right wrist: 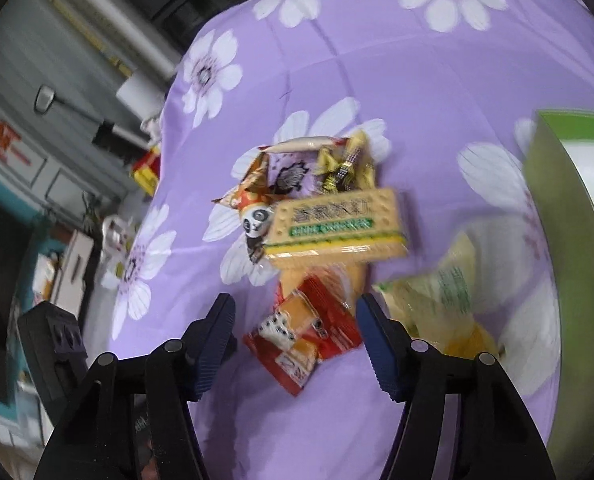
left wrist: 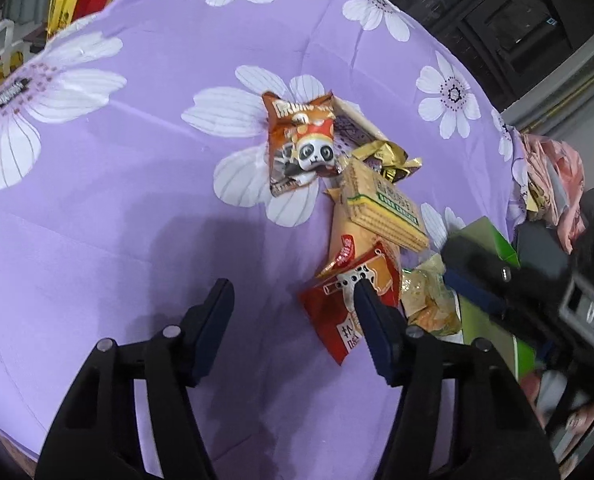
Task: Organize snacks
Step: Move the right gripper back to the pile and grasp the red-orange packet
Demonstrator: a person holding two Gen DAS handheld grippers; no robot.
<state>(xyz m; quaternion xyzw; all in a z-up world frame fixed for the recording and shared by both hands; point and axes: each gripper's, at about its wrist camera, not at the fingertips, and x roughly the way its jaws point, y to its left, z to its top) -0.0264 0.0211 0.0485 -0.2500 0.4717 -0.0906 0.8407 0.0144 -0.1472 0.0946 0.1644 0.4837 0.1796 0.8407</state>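
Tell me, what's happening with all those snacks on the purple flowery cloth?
A person is sorting a pile of snacks with two hand-held grippers. The left gripper and the right gripper are both open, holding nothing. They hang over the red packet with a dice picture at the near end of the pile. Behind it lie the yellow cracker pack with a green stripe and the orange panda bag. A green box waits to the right on the purple flowered cloth. Nothing is picked up yet.

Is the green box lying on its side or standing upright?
On its side: in the right wrist view the green box shows its open mouth and white inside facing sideways across the purple cloth.
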